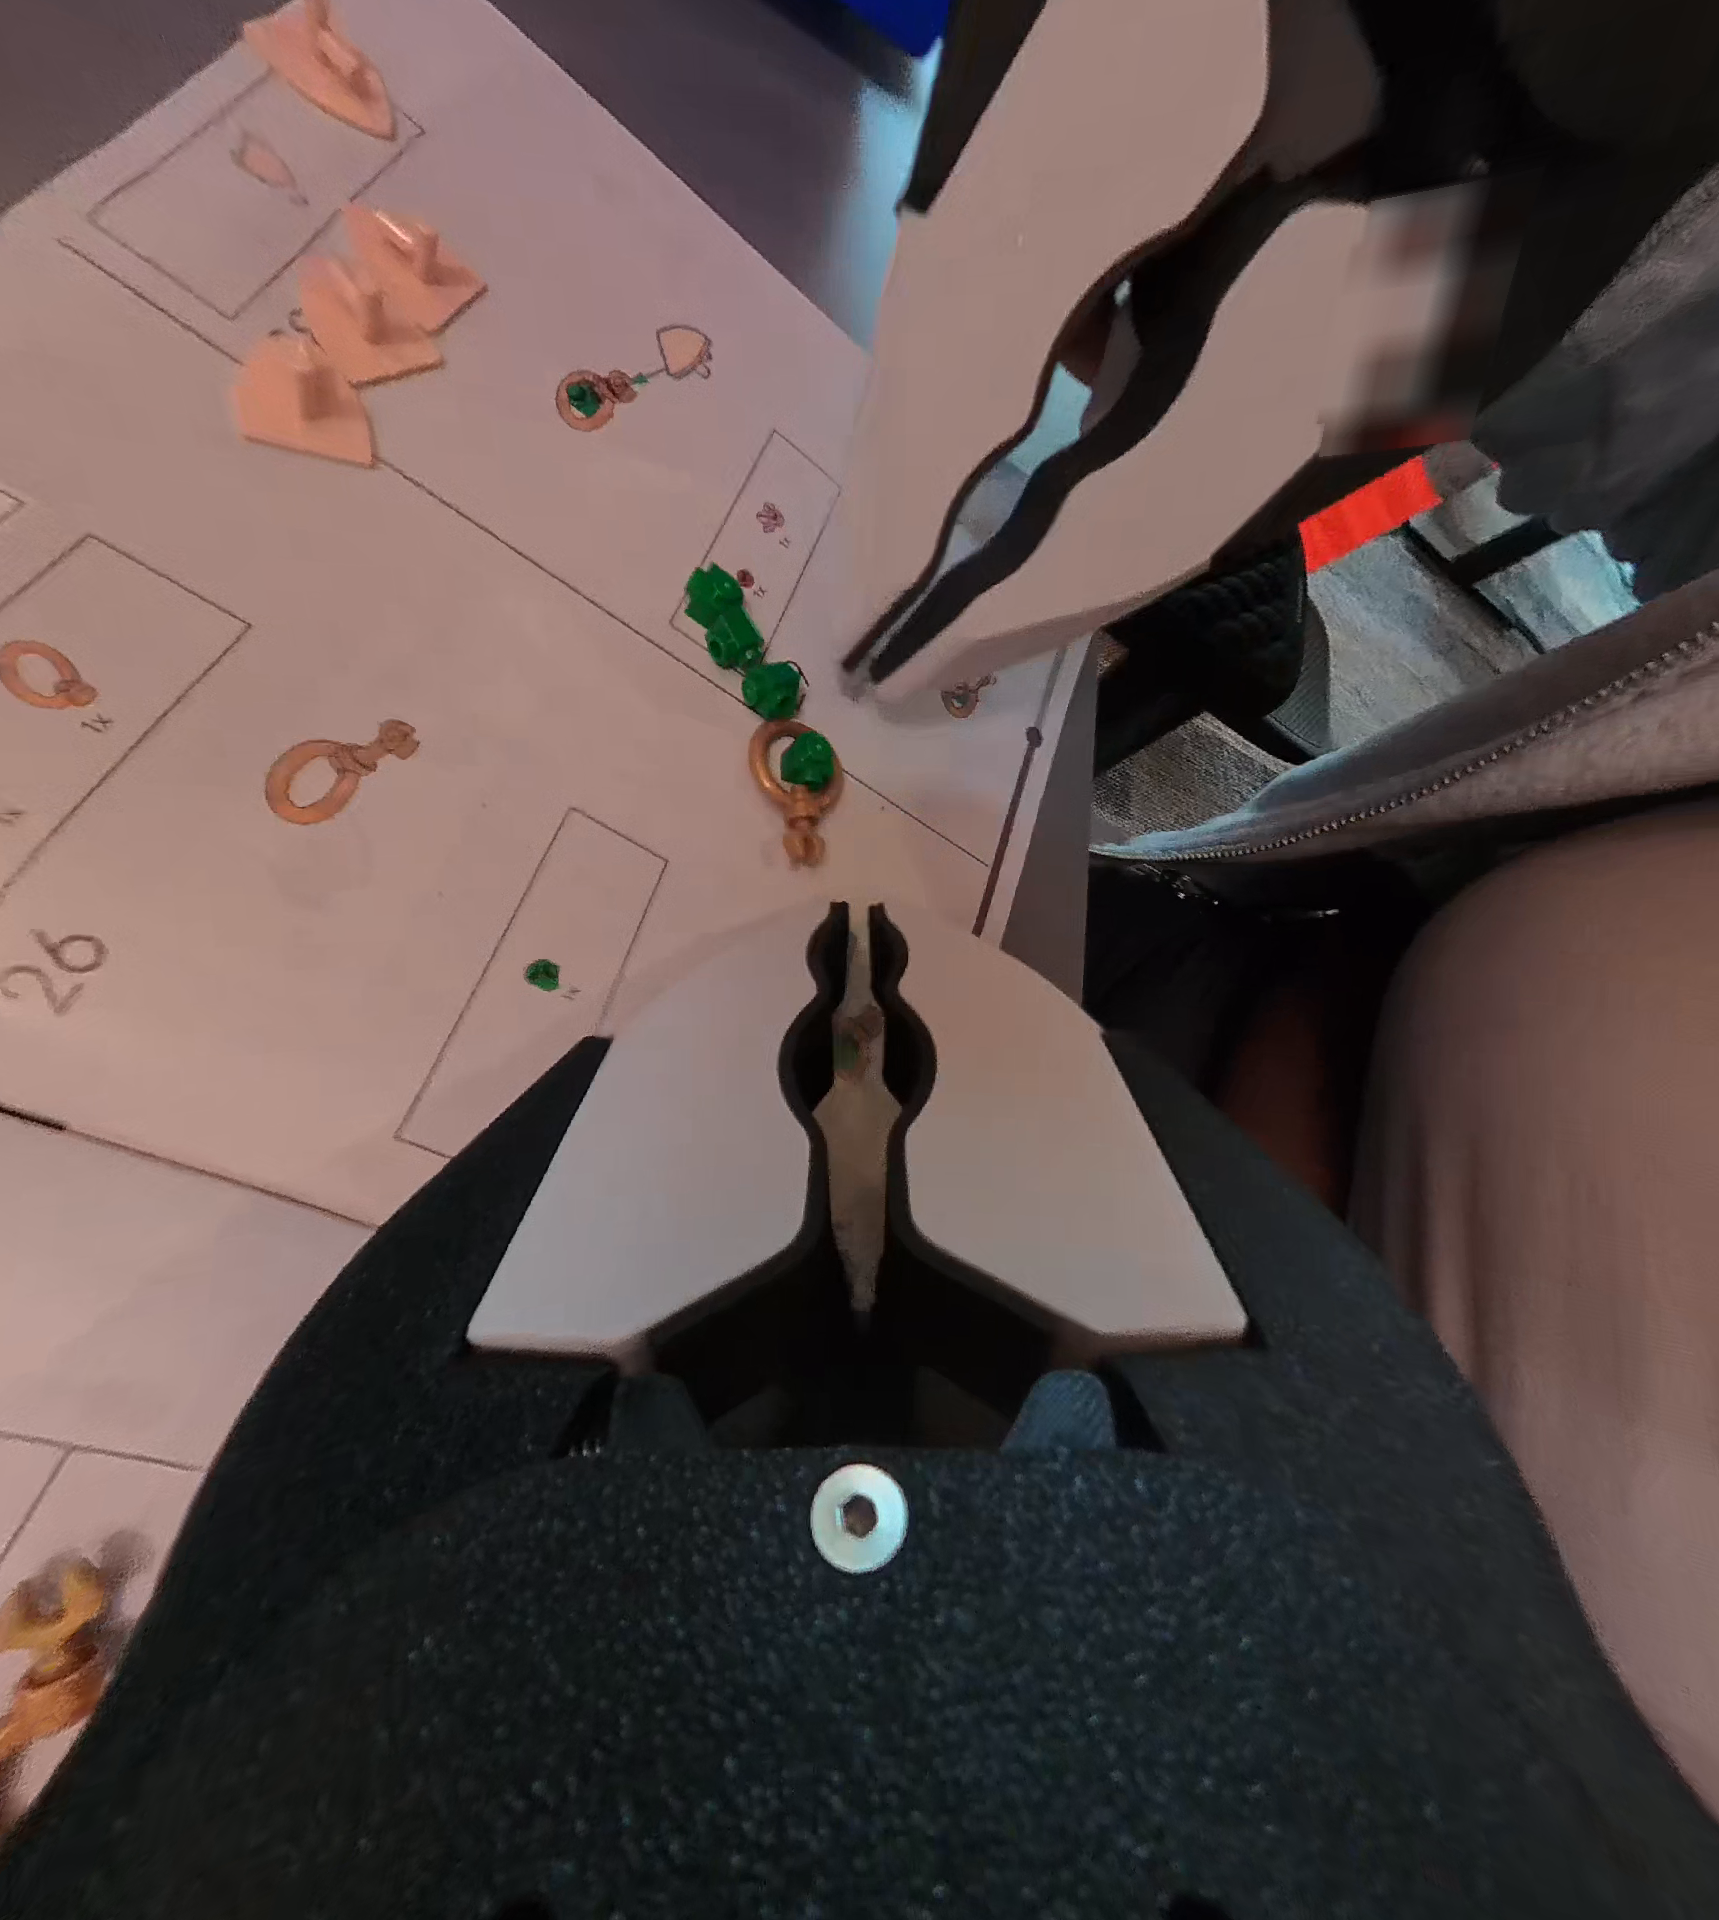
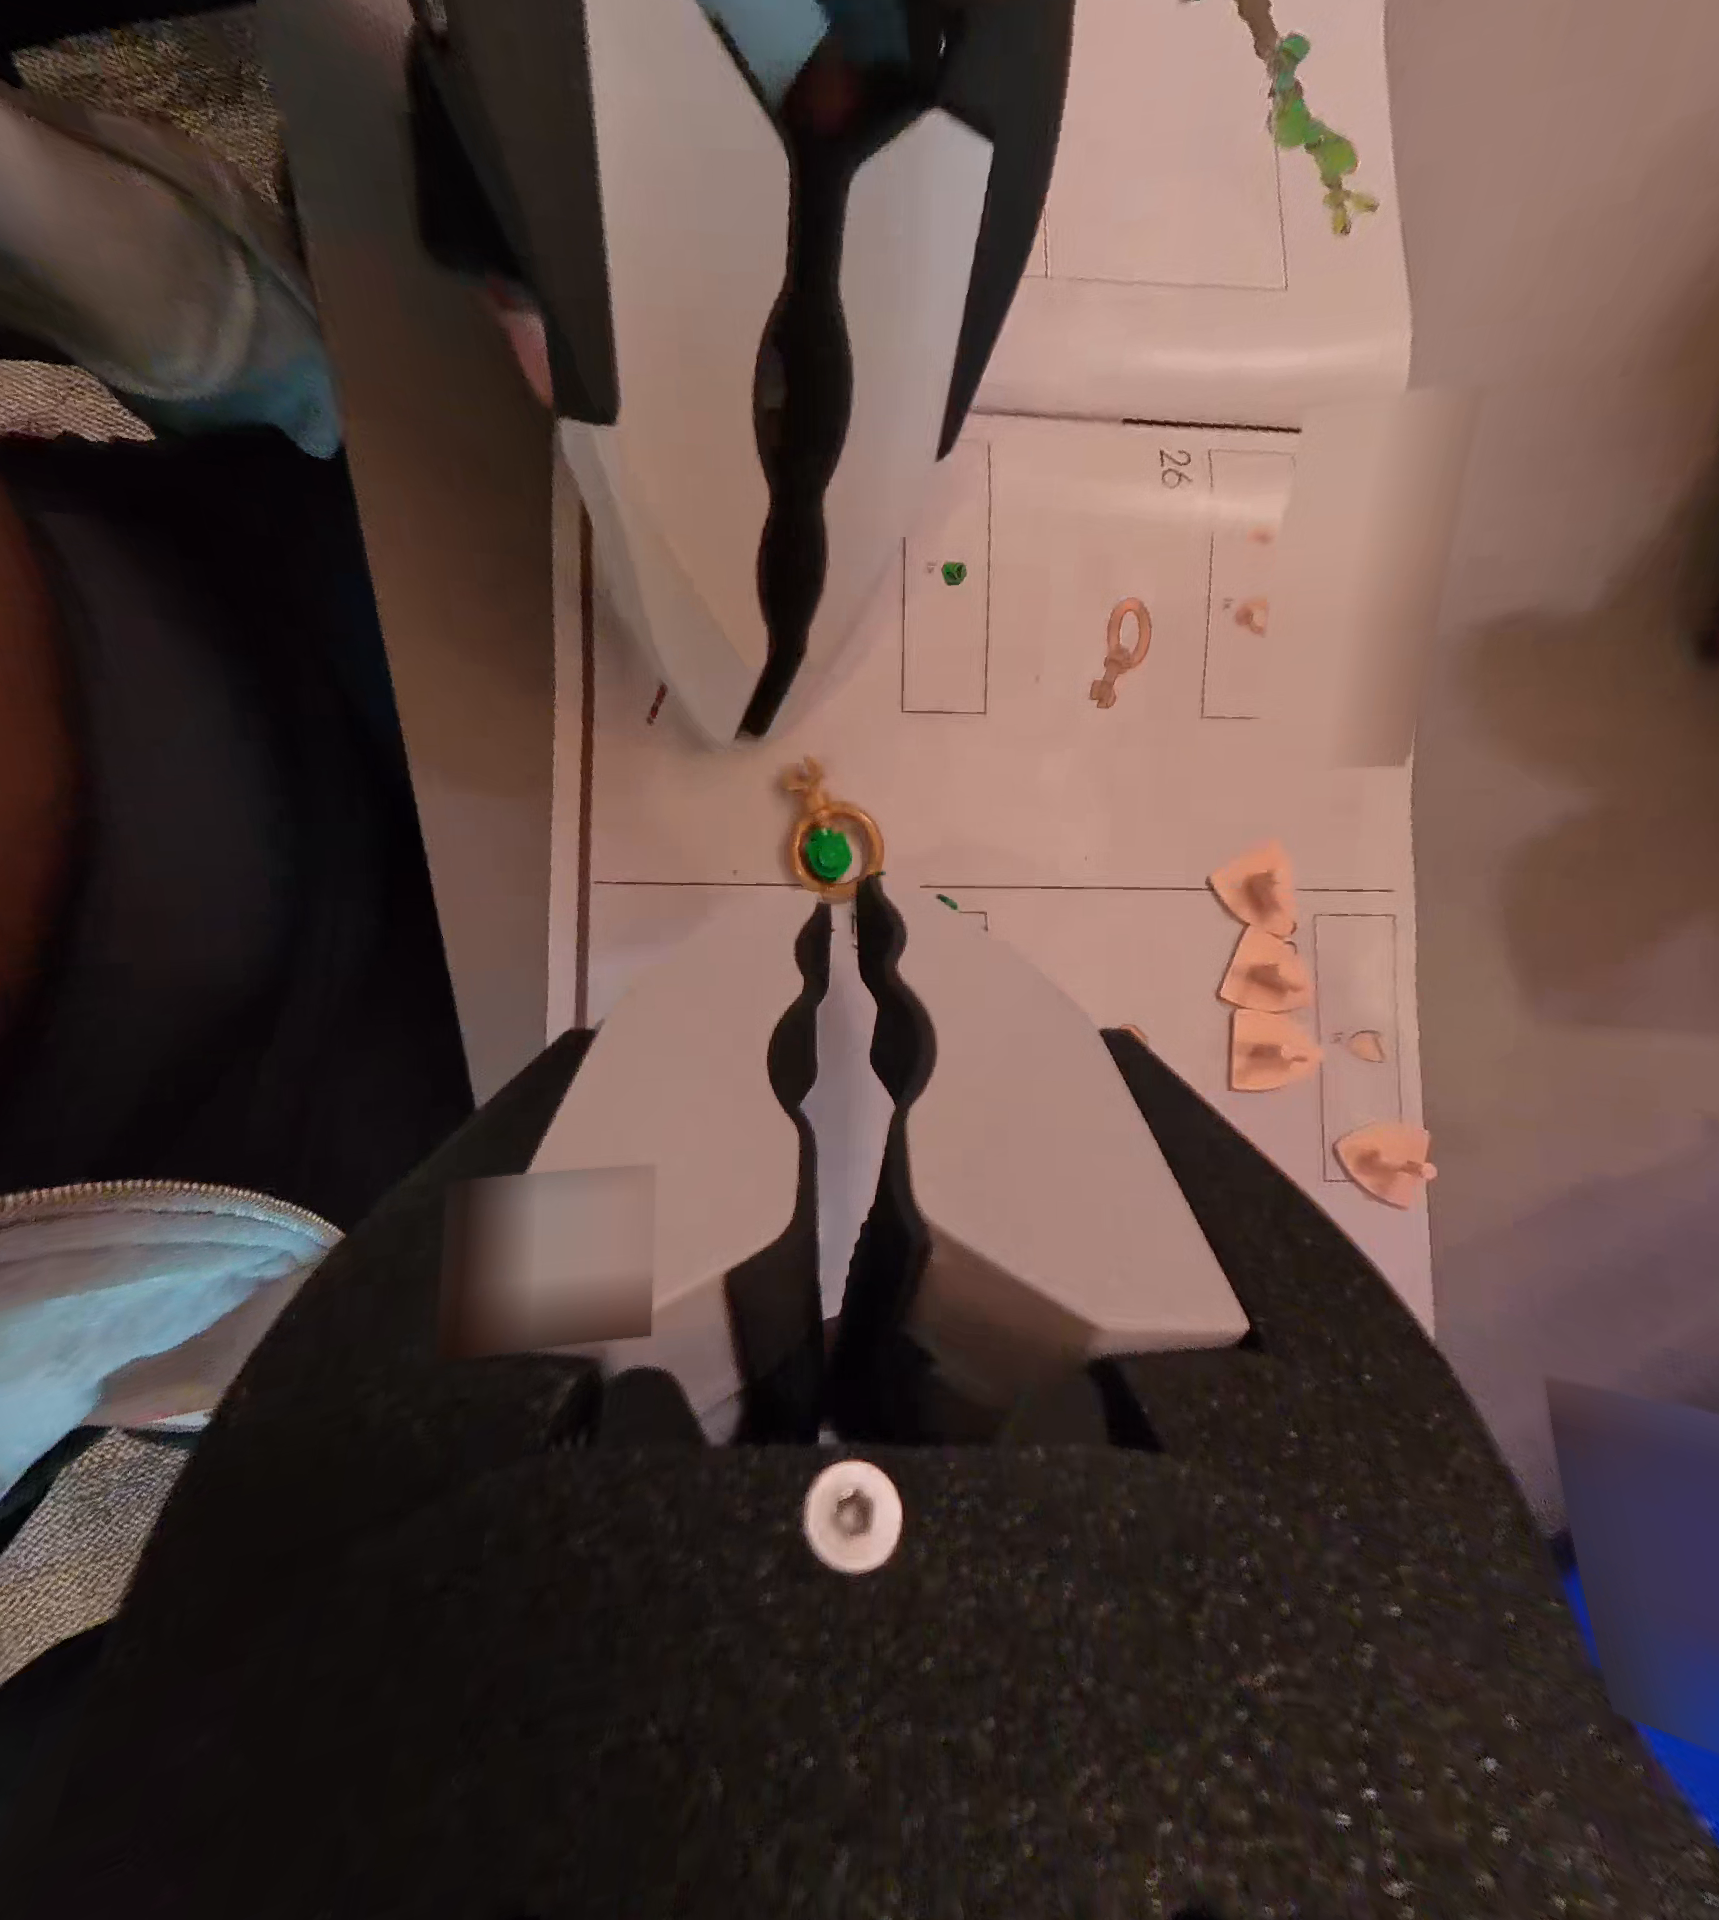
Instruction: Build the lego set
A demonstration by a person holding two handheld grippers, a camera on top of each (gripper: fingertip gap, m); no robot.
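Your open instruction booklet [image 1: 335,582] [image 2: 1073,810] covers the table, its printed pages showing part boxes and drawings of a ring piece.

Your left gripper [image 1: 860,912] [image 2: 753,727] sits low over the booklet's edge nearest your lap. Its fingers are almost together, with only a thin slit between the tips, and nothing sits at those tips. Deeper in the slot something small and brownish-green shows, but you cannot tell whether it is a held part or print on the page behind.

Your right gripper [image 2: 844,899] [image 1: 860,670] comes in from the opposite side, facing the left one. Its fingers are narrowly apart with bare paper visible in the gap, and its tips are just beside the ring's rim; whether they touch it is not clear.

4 peach petal-shaped pieces lie on the page: 3 petals [image 1: 356,322] [image 2: 1260,977] in a loose cluster and 1 single petal [image 1: 325,73] [image 2: 1385,1162] a little apart.

Between the 2 grippers lies the gold ring piece [image 1: 795,784] [image 2: 832,844], flat on a printed line, its clip end toward the left gripper. A small green stud [image 1: 806,756] [image 2: 827,854] sits inside its loop.

More loose green studs [image 1: 730,623] trail beside the ring in the left wrist view.

A second gold ring [image 1: 13,1704] lies blurred near the left gripper's body.
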